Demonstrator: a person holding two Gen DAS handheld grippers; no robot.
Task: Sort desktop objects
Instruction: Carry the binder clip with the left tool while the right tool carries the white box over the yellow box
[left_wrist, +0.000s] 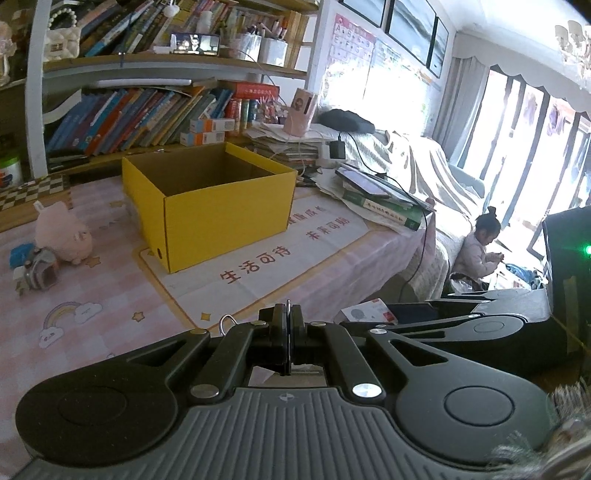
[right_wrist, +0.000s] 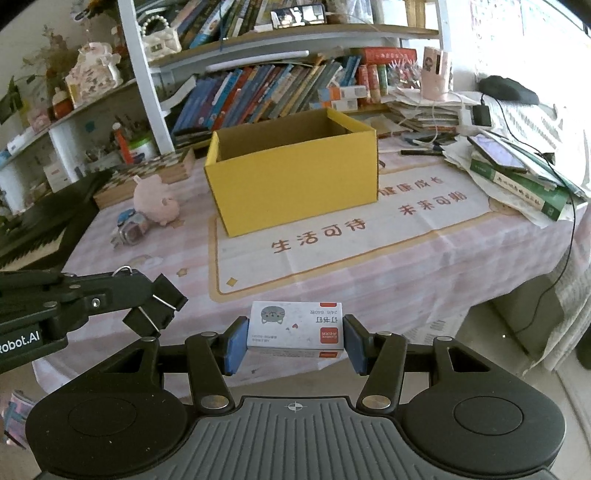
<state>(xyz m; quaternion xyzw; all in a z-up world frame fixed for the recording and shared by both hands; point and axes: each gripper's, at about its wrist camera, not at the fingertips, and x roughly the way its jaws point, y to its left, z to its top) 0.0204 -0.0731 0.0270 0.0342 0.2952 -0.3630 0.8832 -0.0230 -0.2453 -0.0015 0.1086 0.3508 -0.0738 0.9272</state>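
Carrying both finds toward my yellow box (right_wrist: 295, 173).
Ahead of right gripper (right_wrist: 295, 339) grasping staple box (right_wrist: 295, 325); left gripper (right_wrist: 157, 306) clenches binder clip (right_wrist: 166, 295).

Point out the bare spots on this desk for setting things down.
Free: the white mat in front of the yellow box, and the pink cloth toward the near edge. Crowded: the book and paper pile at right, and the plush pig with small toys at left.

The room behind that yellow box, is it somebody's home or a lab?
Most likely a home living room or study: crammed bookshelves, a covered sofa beside bright windows, and a plush pig on the pink tablecloth.
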